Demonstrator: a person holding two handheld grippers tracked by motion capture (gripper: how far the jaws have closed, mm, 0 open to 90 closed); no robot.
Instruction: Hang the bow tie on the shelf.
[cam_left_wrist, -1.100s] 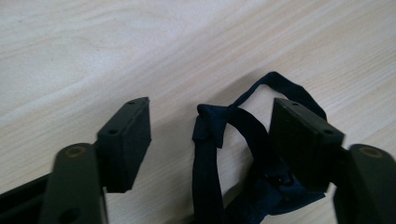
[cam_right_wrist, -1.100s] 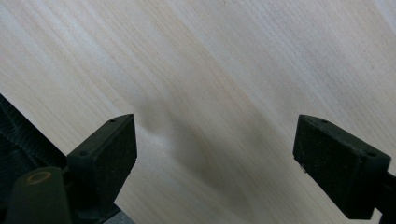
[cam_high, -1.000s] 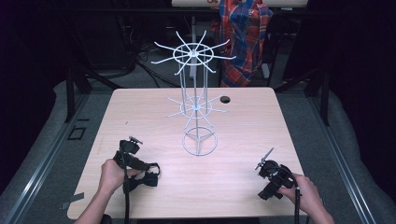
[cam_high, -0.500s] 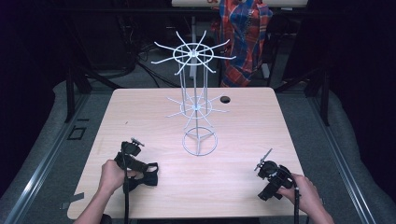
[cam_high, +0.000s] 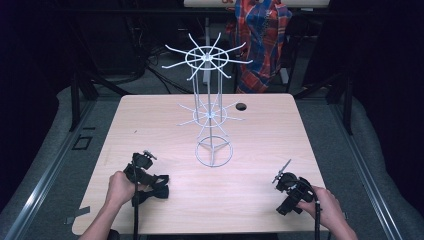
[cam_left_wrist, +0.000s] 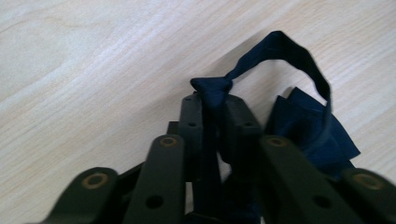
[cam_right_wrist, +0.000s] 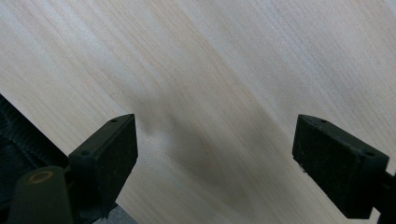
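While the person's two hands rested near the bottom edge of the pale wooden table (cam_high: 150, 115), the left gripper (cam_left_wrist: 215, 105) sat at the lower left of the high view, its jaws having just been closing until they pinched a dark blue bow tie (cam_left_wrist: 303, 126). In the left gripper view the two black jaws met at the centre of the frame, clamped on the tie's narrow strap just below a small knot, while the strap looped up and over toward the upper right and the folded bow lay on the wood at the right. In the high view the bow tie (cam_high: 156, 186) showed as a dark shape on the table just right of that gripper (cam_high: 141, 176). The right gripper (cam_high: 286, 181) lay at the lower right of the high view, well apart from the tie; in its own view its jaws stood wide apart over bare wood with nothing between them. A white wire rack (cam_high: 210, 112) with spoked arms stood at the centre of the table. The tie looked light, soft and limp, likely to sag and swing when lifted; the strap near the knot seemed the surest place to grip.
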